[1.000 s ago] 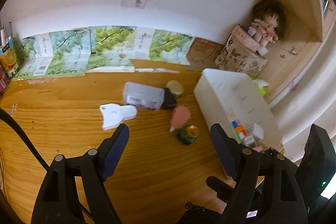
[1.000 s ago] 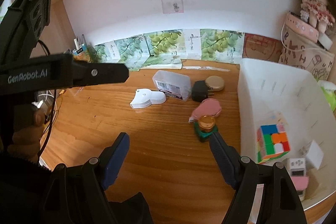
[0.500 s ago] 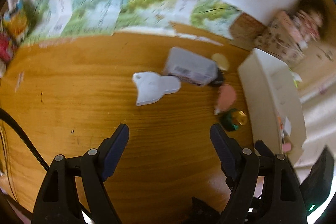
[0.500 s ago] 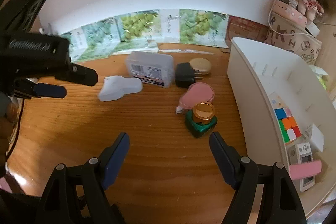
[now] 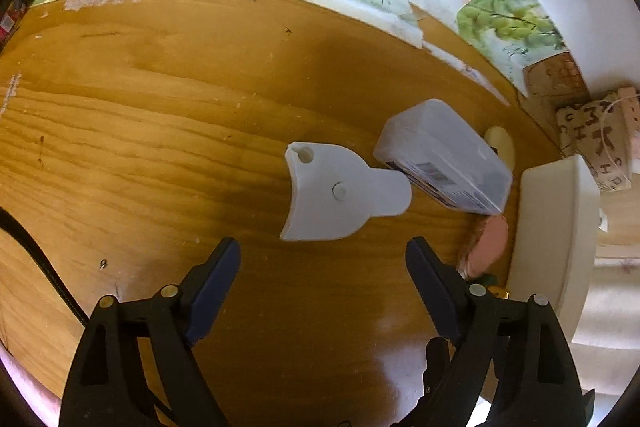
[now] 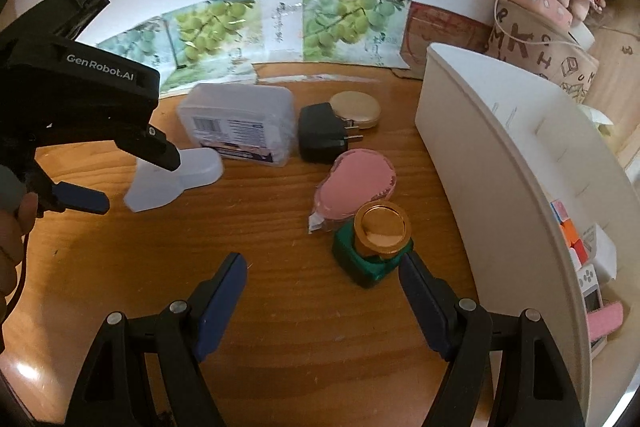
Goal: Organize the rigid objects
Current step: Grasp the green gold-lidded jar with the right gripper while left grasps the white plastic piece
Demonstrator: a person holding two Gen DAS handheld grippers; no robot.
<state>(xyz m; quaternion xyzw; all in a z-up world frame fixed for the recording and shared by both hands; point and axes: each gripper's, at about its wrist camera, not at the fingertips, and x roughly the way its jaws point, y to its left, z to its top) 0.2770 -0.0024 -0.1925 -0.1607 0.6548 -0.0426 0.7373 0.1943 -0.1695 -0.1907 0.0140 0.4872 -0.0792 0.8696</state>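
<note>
Left wrist view: the left gripper (image 5: 322,259) is held with fingers spread just below the white plastic scraper (image 5: 340,193) at twelve o'clock — judged light, stiff, slippery, best pinched across its narrow handle — while the right gripper (image 6: 322,273) is likewise spread, empty.

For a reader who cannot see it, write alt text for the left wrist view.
The open left gripper hovers over a wooden desk, just short of a flat white plastic piece. A translucent case lies beyond it, a white bin at right.
</note>
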